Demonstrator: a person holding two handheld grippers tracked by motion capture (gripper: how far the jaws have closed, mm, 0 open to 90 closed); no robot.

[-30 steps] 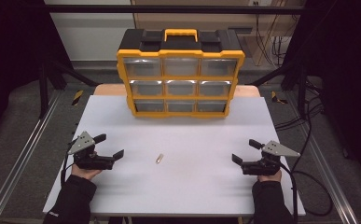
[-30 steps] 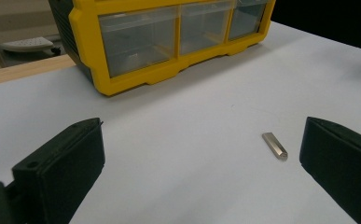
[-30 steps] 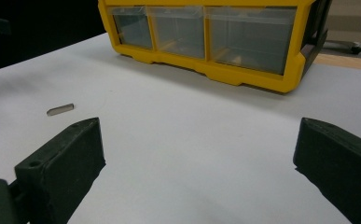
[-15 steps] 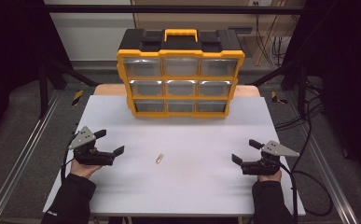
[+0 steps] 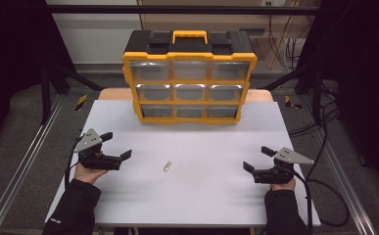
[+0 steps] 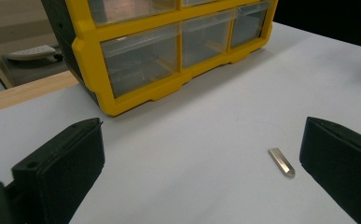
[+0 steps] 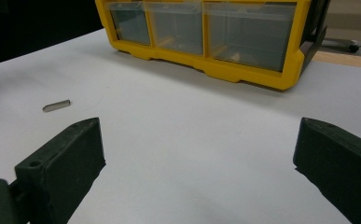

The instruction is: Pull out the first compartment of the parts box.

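Observation:
A small silvery metal piece (image 5: 167, 166) lies flat on the white tabletop (image 5: 201, 200), about midway between my hands. My left gripper (image 5: 117, 145) rests at the left side of the table, open and holding nothing. In the left gripper view the piece (image 6: 281, 162) lies just inside the right jaw of that gripper (image 6: 201, 158). My right gripper (image 5: 256, 158) rests at the right side, also open and holding nothing. In the right gripper view the piece (image 7: 56, 106) lies ahead and to the left of this gripper (image 7: 199, 154).
A yellow and black organizer (image 5: 189, 81) with clear drawers and a carry handle stands upright at the table's far middle. Its bottom drawers (image 6: 169, 46) face me, and its lower row (image 7: 215, 37) looks shut. Cables (image 5: 324, 196) trail off the right edge.
My left gripper has shifted slightly away from the person, toward the organizer. The right gripper and the metal piece have stayed put.

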